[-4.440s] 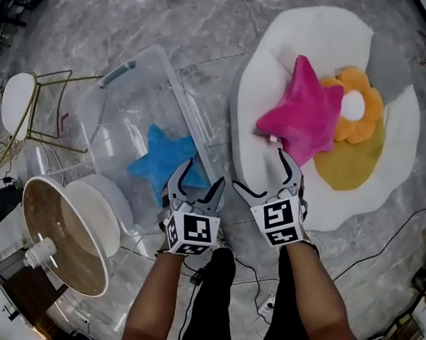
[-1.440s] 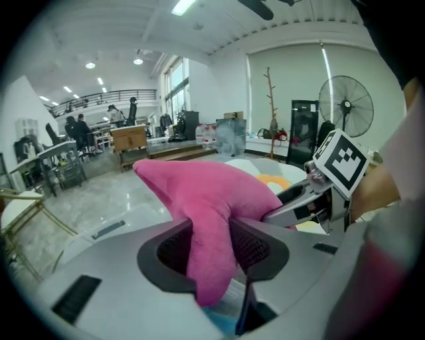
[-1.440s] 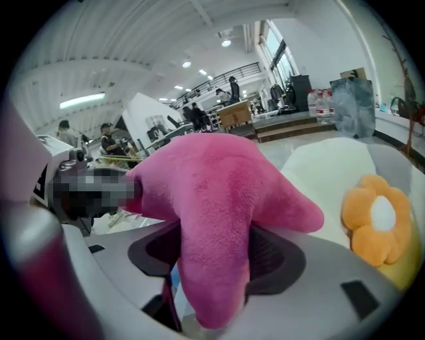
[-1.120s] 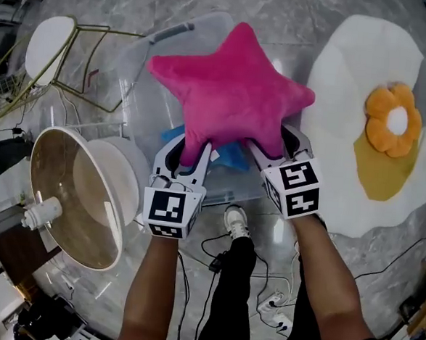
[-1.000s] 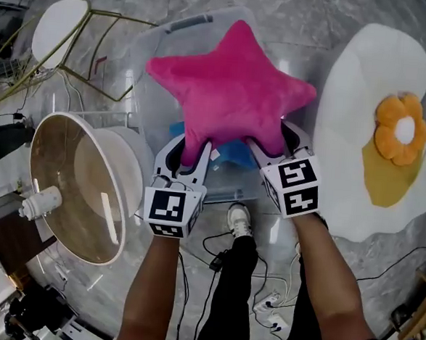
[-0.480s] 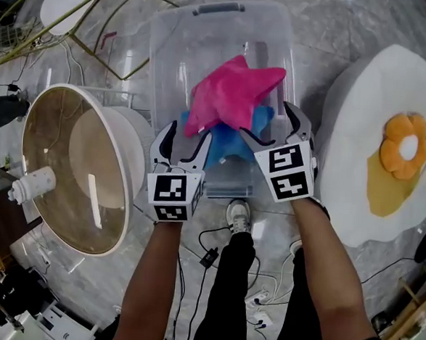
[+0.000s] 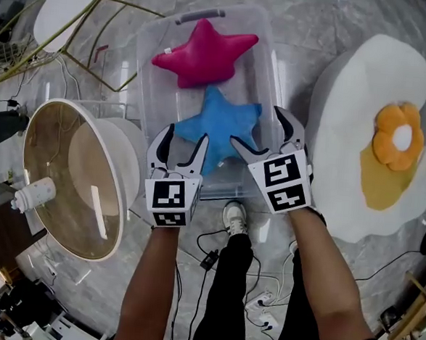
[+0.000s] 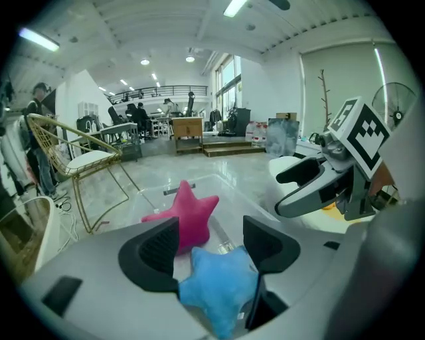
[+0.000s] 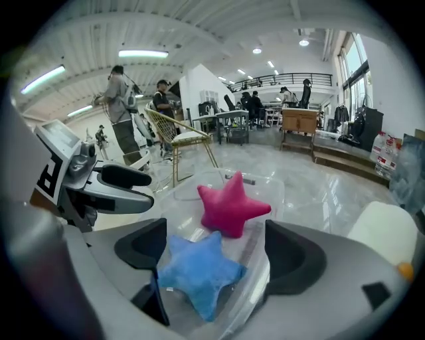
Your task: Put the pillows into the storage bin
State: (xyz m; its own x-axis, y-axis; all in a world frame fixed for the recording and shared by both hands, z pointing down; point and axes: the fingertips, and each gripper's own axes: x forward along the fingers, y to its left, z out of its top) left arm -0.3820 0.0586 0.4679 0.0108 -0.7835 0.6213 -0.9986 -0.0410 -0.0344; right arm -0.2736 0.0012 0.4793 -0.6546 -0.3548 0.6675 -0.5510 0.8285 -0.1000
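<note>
While over storage bin rim, left hand-held gripper, right hand-held gripper agape.

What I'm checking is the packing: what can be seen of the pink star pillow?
The pink star pillow is a five-pointed, plush-looking magenta cushion, plump. It lies flat in the clear storage bin, at its far end near the handle, one point toward the blue star pillow; whether they touch is unclear.
</note>
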